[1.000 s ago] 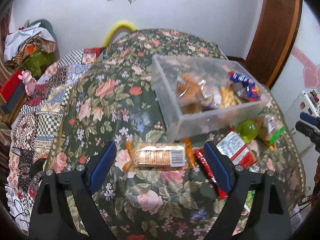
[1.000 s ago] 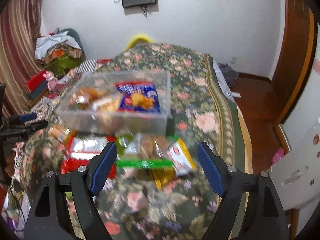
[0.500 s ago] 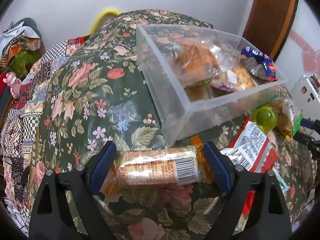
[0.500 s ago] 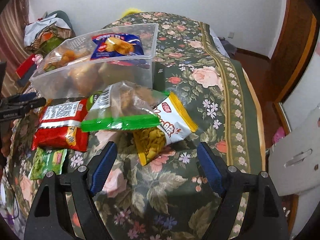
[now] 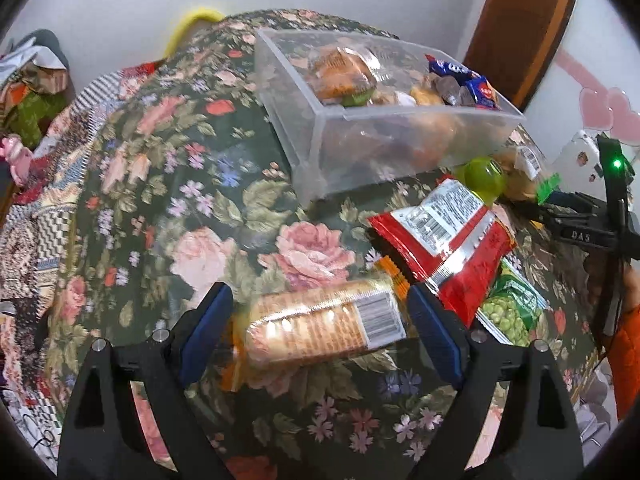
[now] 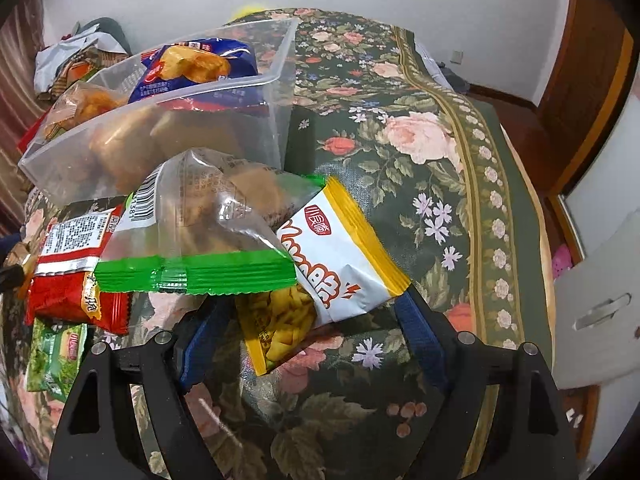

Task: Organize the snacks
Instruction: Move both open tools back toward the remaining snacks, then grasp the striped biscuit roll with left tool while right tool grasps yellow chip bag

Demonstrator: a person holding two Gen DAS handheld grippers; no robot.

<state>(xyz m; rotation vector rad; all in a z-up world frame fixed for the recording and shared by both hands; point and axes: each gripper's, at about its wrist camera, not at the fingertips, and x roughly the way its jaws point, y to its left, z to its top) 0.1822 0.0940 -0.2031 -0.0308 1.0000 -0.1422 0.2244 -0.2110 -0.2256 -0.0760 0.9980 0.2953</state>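
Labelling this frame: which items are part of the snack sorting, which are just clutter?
Job:
clear bin
cracker pack between left gripper fingers
white-yellow chip bag at right gripper
red packet
green-edged bag
green pea packet

Clutter:
clothes pile
floral tablecloth

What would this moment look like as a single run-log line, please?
left gripper: open, straddling biscuit roll | right gripper: open, straddling yellow-white chip bag | clear bin: partly filled
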